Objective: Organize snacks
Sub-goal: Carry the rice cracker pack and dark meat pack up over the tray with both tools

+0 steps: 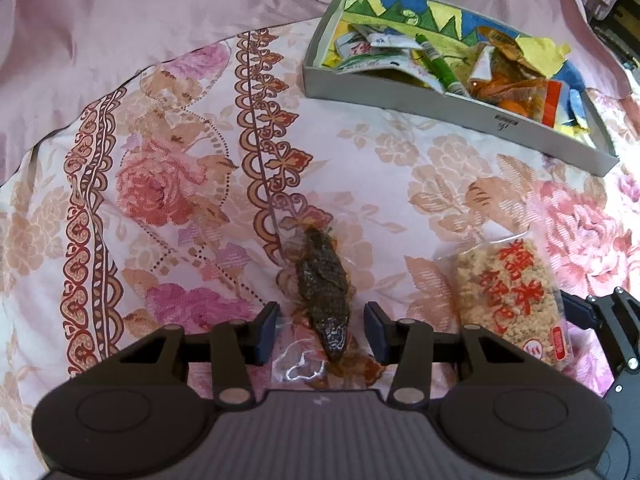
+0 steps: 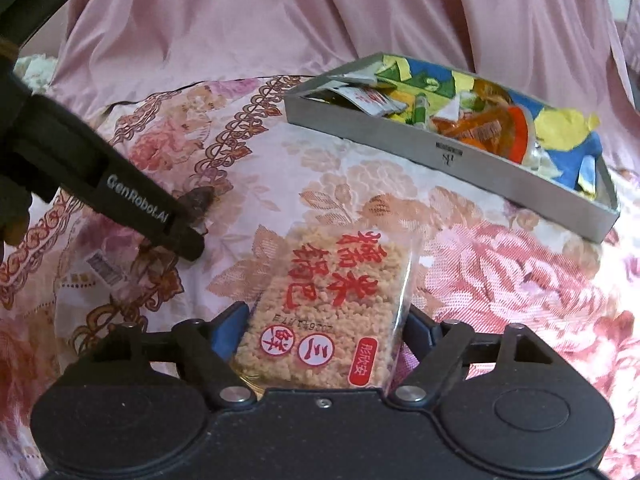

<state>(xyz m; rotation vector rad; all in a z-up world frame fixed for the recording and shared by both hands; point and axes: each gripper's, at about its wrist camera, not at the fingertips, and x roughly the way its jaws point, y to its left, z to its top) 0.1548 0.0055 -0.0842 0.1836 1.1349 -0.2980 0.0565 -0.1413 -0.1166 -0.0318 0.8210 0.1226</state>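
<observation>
A bed covered with a pink floral quilt (image 1: 192, 168) is seen in both wrist views, with plain pink satin fabric (image 2: 280, 20) bunched at 12 o'clock.

The left gripper (image 1: 322, 330) is seen pointing steeply down, jaws apart, straddling a dark brown dried snack in a clear plastic wrapper (image 1: 322, 288). A gap is visible between each blue pad and the snack, so no grip is made; the snack lies flat on the quilt, long axis running 12 to 6 o'clock. In the right wrist view the same gripper is seen at 9 o'clock, with the dark snack just past its fingertip (image 2: 192, 246).

The right gripper (image 2: 320, 336) is placed around a clear packet of beige puffed-rice cake with red printed characters (image 2: 328, 308). The packet lies on the quilt between the two blue pads; the right-hand pad is partly hidden by the wrapper edge, so contact cannot be confirmed, and the jaws are read as not yet clamped. In the left wrist view this packet (image 1: 516, 300) is seen at 4 o'clock, just beside the dark snack.

A shallow grey rectangular cardboard tray with a colourful blue, green and yellow lining (image 1: 440, 100) is seen at 1 o'clock, well apart from both grippers. Small white sachets (image 1: 372, 46), a green tube-shaped pack (image 1: 440, 64) and orange wrapped snacks (image 1: 508, 84) are piled inside it.
</observation>
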